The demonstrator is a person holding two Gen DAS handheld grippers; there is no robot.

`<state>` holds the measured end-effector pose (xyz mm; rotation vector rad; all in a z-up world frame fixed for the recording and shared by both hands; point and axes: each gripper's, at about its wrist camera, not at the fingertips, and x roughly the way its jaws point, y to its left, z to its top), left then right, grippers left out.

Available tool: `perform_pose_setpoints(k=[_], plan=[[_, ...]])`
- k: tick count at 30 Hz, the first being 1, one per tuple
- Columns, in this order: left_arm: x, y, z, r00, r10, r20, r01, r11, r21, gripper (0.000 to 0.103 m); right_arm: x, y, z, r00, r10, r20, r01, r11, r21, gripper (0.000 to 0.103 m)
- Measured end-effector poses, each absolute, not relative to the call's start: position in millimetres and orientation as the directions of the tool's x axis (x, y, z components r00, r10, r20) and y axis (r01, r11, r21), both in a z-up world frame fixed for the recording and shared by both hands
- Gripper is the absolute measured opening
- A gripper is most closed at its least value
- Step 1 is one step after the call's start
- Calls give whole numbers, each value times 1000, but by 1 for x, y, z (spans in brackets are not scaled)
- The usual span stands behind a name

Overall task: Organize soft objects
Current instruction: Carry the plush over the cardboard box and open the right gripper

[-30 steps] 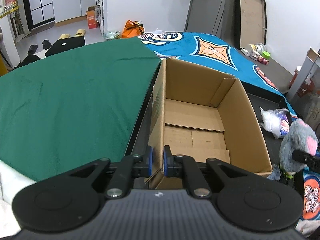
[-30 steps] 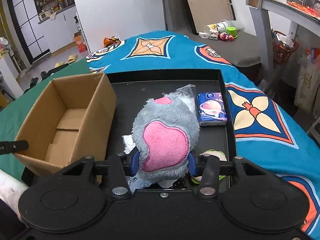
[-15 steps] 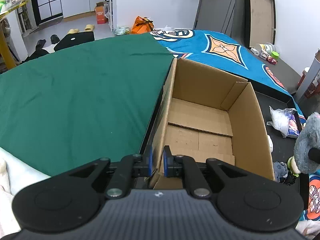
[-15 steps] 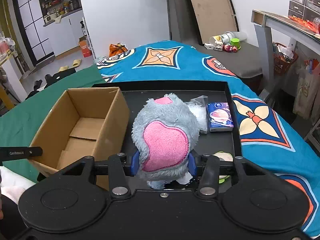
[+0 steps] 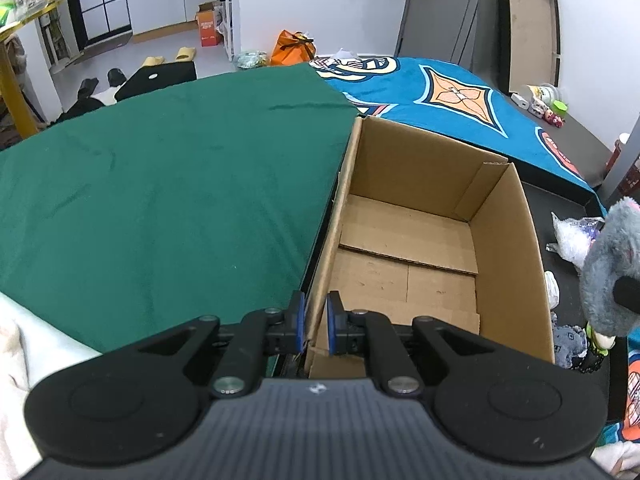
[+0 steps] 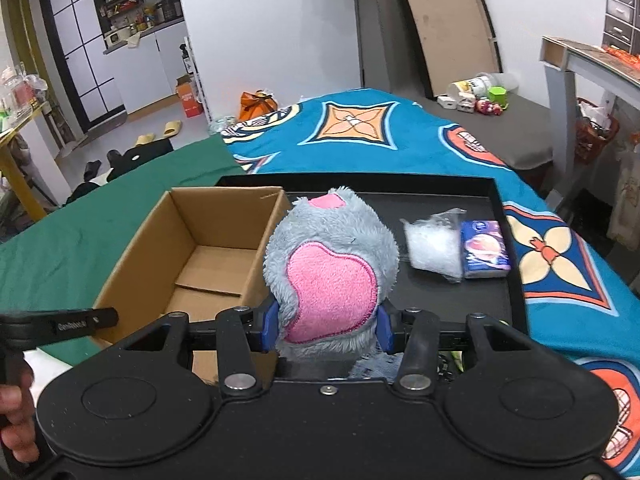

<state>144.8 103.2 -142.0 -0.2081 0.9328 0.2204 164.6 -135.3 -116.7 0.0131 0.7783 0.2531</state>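
Observation:
My right gripper (image 6: 327, 326) is shut on a grey plush toy (image 6: 332, 264) with a pink patch and holds it above the black tray (image 6: 460, 300), beside the right wall of the open, empty cardboard box (image 6: 192, 248). The toy also shows at the right edge of the left wrist view (image 5: 612, 268). My left gripper (image 5: 314, 324) is shut on the near left corner of the cardboard box (image 5: 408, 240).
A clear plastic bag (image 6: 434, 244) and a blue tissue pack (image 6: 484, 248) lie on the tray's right side. A small green and white soft item (image 5: 596, 340) lies by the box. Green cloth (image 5: 160, 192) covers the left; a blue patterned blanket (image 6: 360, 132) lies behind.
My right gripper has lifted the plush toy up and moved it left toward the box. My left gripper has kept hold of the box corner.

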Motion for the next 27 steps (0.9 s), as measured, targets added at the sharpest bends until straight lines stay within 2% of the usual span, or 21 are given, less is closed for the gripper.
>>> perform_pose_setpoints(k=[27], plan=[[153,108,-140,565,80,-821,-334,932,-139,15,190,-60,-109,681,312,-663,-357,931,72,46]])
